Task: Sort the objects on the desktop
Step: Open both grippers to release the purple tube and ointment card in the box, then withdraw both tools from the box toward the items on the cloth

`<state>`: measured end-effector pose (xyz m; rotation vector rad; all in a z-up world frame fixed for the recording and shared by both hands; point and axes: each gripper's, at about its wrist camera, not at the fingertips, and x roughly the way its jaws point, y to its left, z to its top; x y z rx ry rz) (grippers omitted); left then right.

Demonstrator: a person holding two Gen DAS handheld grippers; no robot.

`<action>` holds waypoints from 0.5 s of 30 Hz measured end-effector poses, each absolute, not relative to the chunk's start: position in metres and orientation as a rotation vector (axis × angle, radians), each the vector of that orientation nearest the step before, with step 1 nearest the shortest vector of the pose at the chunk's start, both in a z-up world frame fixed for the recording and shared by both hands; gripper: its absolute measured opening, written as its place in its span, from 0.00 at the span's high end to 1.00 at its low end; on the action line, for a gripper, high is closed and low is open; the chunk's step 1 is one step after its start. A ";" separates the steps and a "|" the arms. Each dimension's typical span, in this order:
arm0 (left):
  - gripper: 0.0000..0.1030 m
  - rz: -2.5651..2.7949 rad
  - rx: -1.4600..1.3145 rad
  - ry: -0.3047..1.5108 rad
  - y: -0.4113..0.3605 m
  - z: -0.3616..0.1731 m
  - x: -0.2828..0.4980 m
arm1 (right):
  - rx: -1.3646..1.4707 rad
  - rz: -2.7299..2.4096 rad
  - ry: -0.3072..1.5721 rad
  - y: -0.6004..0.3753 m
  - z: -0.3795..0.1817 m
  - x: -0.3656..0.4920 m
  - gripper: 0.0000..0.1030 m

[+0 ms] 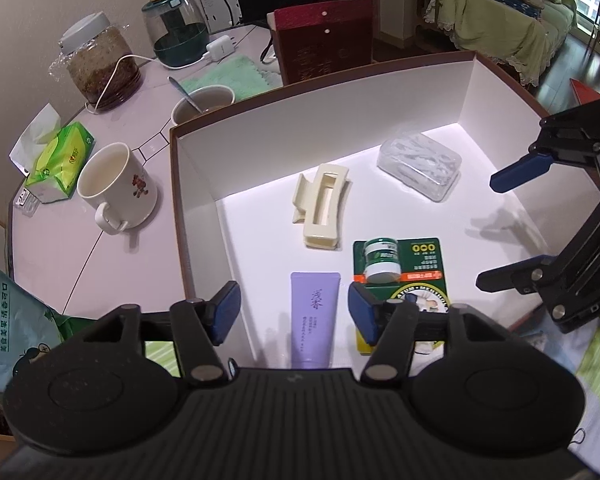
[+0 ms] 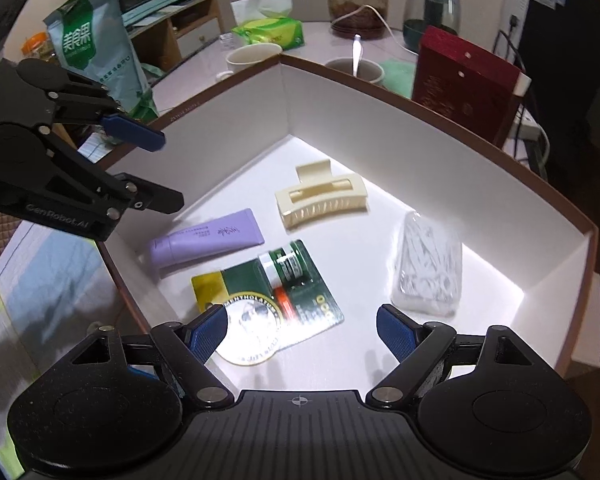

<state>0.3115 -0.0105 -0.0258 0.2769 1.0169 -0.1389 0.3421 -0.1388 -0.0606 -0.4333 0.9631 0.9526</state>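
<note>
A white box with a brown rim (image 1: 300, 132) (image 2: 380, 132) holds a cream hair claw (image 1: 320, 204) (image 2: 320, 198), a purple tube (image 1: 314, 320) (image 2: 208, 240), a green blister card with a small jar (image 1: 396, 276) (image 2: 276, 292) and a clear plastic case of white sticks (image 1: 420, 164) (image 2: 428, 264). My left gripper (image 1: 294, 312) (image 2: 160, 168) hangs open over the box's near left edge, above the purple tube. My right gripper (image 1: 504, 226) (image 2: 302, 334) is open over the box's right side, above the blister card, holding nothing.
Outside the box stand a white mug (image 1: 116, 184), a cup with a spoon (image 1: 200, 104), a green tissue pack (image 1: 60, 160), two jars (image 1: 100, 64) (image 1: 176, 28), a dark red box (image 1: 324, 40) (image 2: 464, 84) and a green snack bag (image 2: 96, 48).
</note>
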 end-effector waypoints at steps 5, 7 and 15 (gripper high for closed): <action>0.37 -0.135 0.288 1.007 -0.017 -0.020 0.306 | -0.417 0.905 0.977 -0.147 -0.056 0.338 0.18; 0.33 -0.129 0.293 1.002 -0.019 -0.018 0.303 | -0.410 0.886 0.982 -0.151 -0.054 0.336 0.18; 0.23 -0.121 0.308 0.978 -0.030 -0.004 0.290 | -0.368 0.820 0.983 -0.165 -0.039 0.330 0.18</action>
